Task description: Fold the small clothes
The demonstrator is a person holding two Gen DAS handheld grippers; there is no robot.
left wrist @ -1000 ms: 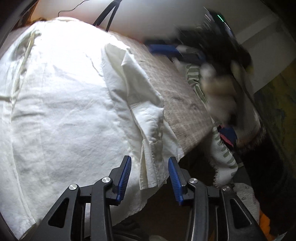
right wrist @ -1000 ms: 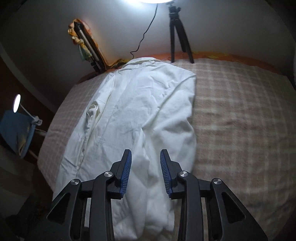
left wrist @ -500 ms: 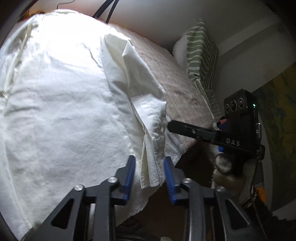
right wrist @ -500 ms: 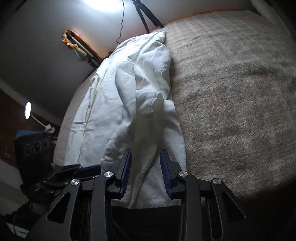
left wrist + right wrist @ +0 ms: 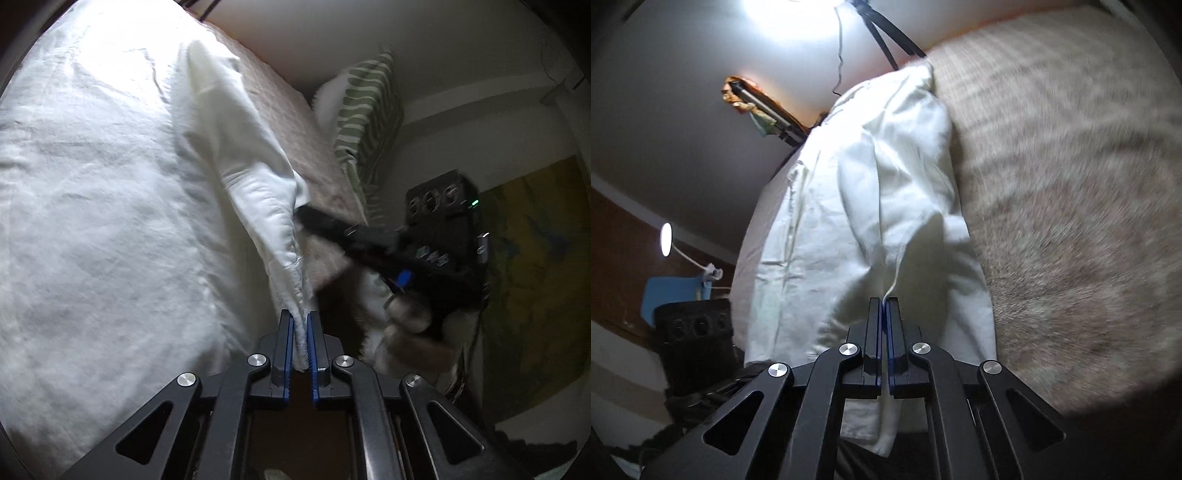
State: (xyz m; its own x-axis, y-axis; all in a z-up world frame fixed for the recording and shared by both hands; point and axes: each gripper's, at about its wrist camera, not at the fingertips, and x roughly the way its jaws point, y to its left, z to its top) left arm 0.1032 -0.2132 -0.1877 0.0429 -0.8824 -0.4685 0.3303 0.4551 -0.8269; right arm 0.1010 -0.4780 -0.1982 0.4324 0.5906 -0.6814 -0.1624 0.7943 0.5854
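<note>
A white shirt [image 5: 110, 184] lies spread on the bed, also seen in the right wrist view [image 5: 857, 221]. Its sleeve [image 5: 266, 221] is folded along the right side. My left gripper [image 5: 300, 321] is shut on the sleeve's cuff end at the bed's edge. My right gripper [image 5: 885, 306] is shut on a fold of the sleeve higher up; in the left wrist view its black fingers [image 5: 325, 225] reach the sleeve from the right. The left gripper's black body [image 5: 694, 332] shows at lower left in the right wrist view.
The bed has a brownish checked blanket [image 5: 1071, 184]. A green striped pillow [image 5: 369, 110] leans at the wall. A tripod [image 5: 882, 29], a bright lamp [image 5: 790, 14], a small desk lamp [image 5: 666, 240] and a blue chair [image 5: 672, 291] stand around the bed.
Both grippers have closed on the sleeve, the left at the cuff and the right farther up. The right gripper moved in from the bed's edge to the sleeve.
</note>
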